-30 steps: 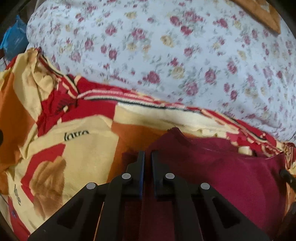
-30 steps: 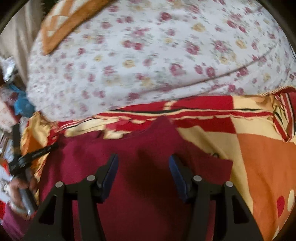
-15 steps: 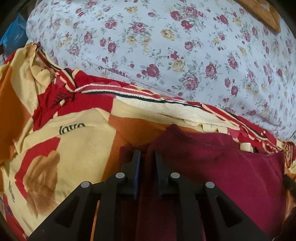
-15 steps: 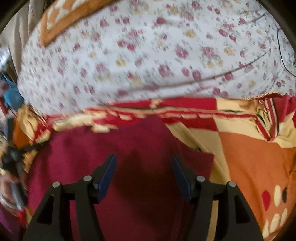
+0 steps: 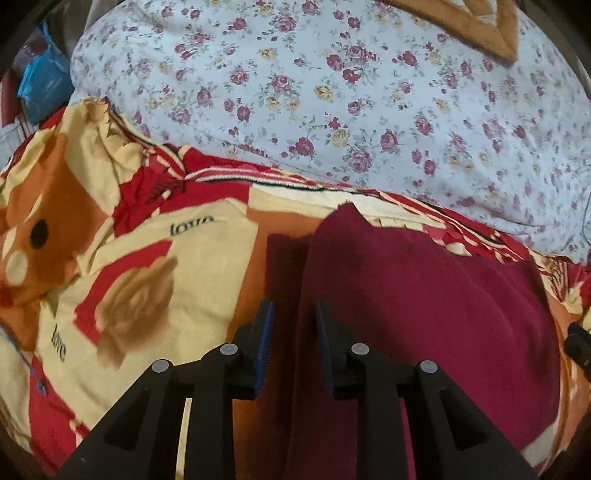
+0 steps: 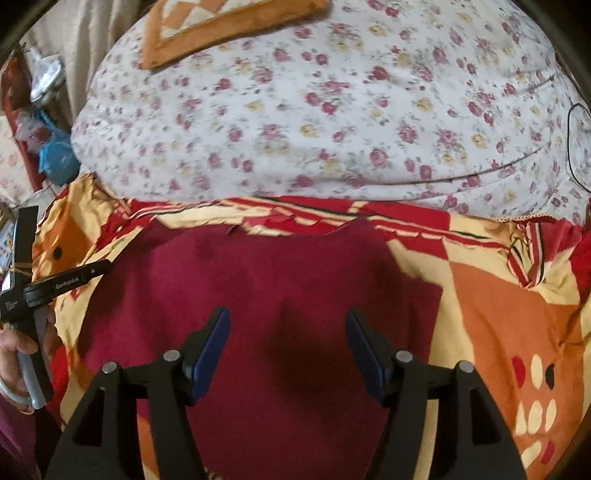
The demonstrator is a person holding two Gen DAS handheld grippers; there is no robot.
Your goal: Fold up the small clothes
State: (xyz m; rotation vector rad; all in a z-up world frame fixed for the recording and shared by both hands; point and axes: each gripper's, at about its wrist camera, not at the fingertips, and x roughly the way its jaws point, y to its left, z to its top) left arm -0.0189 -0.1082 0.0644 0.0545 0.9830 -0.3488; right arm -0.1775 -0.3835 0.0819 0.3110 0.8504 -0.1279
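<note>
A maroon garment (image 5: 424,295) lies flat on a red, orange and cream blanket (image 5: 147,258). My left gripper (image 5: 293,317) hovers over the garment's left edge. Its jaws are opening, a narrow gap shows between the blue pads, and the cloth lies below them, not pinched. In the right wrist view the same garment (image 6: 258,280) fills the middle. My right gripper (image 6: 288,332) hangs above it near its right side. Those jaws stand wide and are still opening, with nothing held between them. A person's hand (image 6: 16,347) holds the left tool at that view's left edge.
Beyond the blanket (image 6: 498,314) lies a white sheet with red flowers (image 5: 332,92). An orange cushion (image 6: 221,26) rests at its far end. A blue bag (image 6: 55,155) and clutter sit off the bed's left side. A thin black cable (image 6: 570,147) crosses the sheet at right.
The left jaws went from shut on the garment's edge to slightly parted, letting the cloth go. Both grippers drew back and up from the garment. The right jaws widened a little.
</note>
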